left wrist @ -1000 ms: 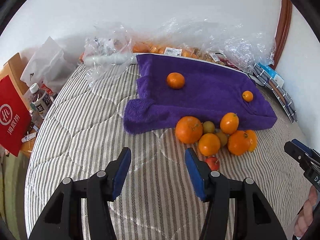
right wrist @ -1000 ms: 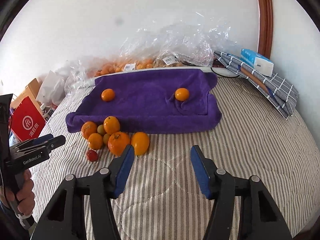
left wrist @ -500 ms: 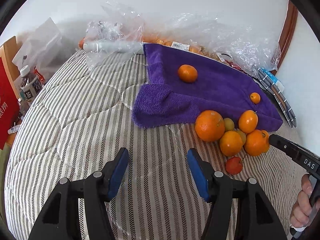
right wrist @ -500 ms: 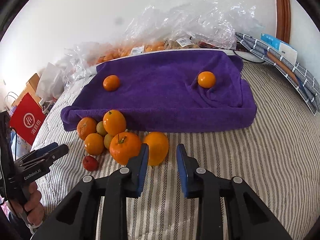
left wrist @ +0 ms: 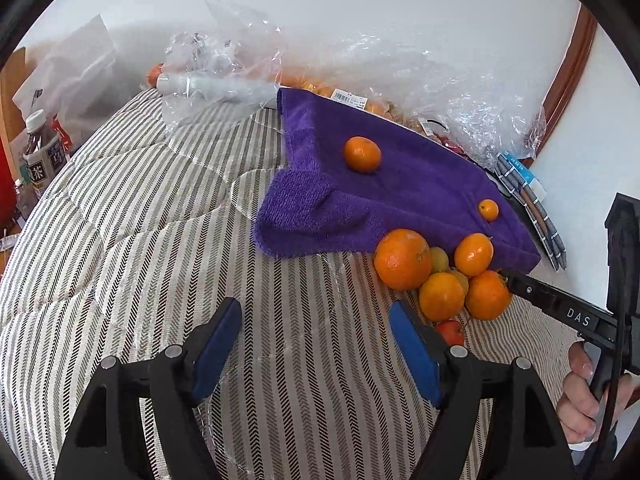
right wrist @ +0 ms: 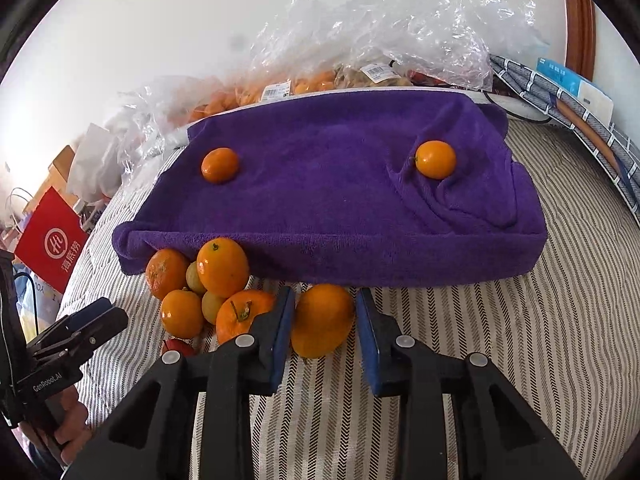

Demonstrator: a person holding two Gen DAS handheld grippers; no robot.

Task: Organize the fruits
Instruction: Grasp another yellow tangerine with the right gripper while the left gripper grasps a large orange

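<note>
A purple towel (right wrist: 340,184) lies on the striped bed with two small oranges on it, one at the left (right wrist: 219,165) and one at the right (right wrist: 435,159). A pile of oranges (right wrist: 222,266) with small green-yellow fruits and a red one (left wrist: 451,331) sits at the towel's front edge. My right gripper (right wrist: 325,322) is open, its jaws on either side of one orange (right wrist: 322,320) at the right of the pile, the left pad against it. My left gripper (left wrist: 316,340) is open and empty over the bed, left of the pile.
Clear plastic bags (right wrist: 384,40) of fruit lie behind the towel by the wall. A folded checked cloth and a blue box (right wrist: 576,88) are at the back right. A red bag (right wrist: 50,240) and bottles (left wrist: 40,152) stand off the bed's left side.
My right gripper has moved forward and down to the pile, so one orange now sits between its jaws. The left gripper has shifted left and closer to the bed.
</note>
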